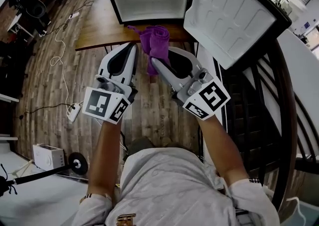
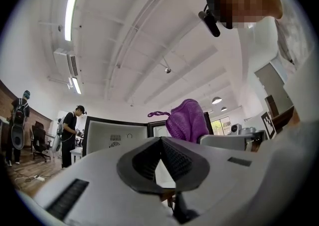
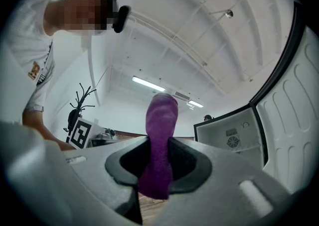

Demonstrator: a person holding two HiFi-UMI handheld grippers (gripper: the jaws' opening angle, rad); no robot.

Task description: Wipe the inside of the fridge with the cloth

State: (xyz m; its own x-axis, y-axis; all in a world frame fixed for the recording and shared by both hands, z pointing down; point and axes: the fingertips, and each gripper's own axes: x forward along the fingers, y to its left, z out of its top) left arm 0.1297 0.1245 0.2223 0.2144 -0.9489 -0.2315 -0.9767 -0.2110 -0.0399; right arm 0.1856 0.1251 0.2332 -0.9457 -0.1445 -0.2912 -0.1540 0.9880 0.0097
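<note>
closest to the lens, the person's pale shirt (image 1: 169, 190) fills the bottom of the head view, both forearms reaching forward. and we're right at the open fridge (image 1: 149, 1) now, sitting on a wooden table (image 1: 99, 31), its door (image 1: 229, 16) swung wide to the right. right gripper (image 1: 154, 61) has the purple cloth (image 1: 155, 41), jaws clamped on it. its own view shows the fabric pinched between the pads and rising in a bunched column above them. the cloth sits up in front of the fridge's opening, over the table's front edge, not inside the cabinet from what the head view shows. left gripper (image 1: 132, 47) is just beside the cloth on the left, jaws closed together with nothing between them. whether it touches the fabric, can't tell. both marker cubes face the head camera. down on the plank floor (image 1: 45, 95), a white cable (image 1: 62, 65) snakes away to the left. in the left gripper view, a person (image 2: 70, 130) stands further back in the room.
</note>
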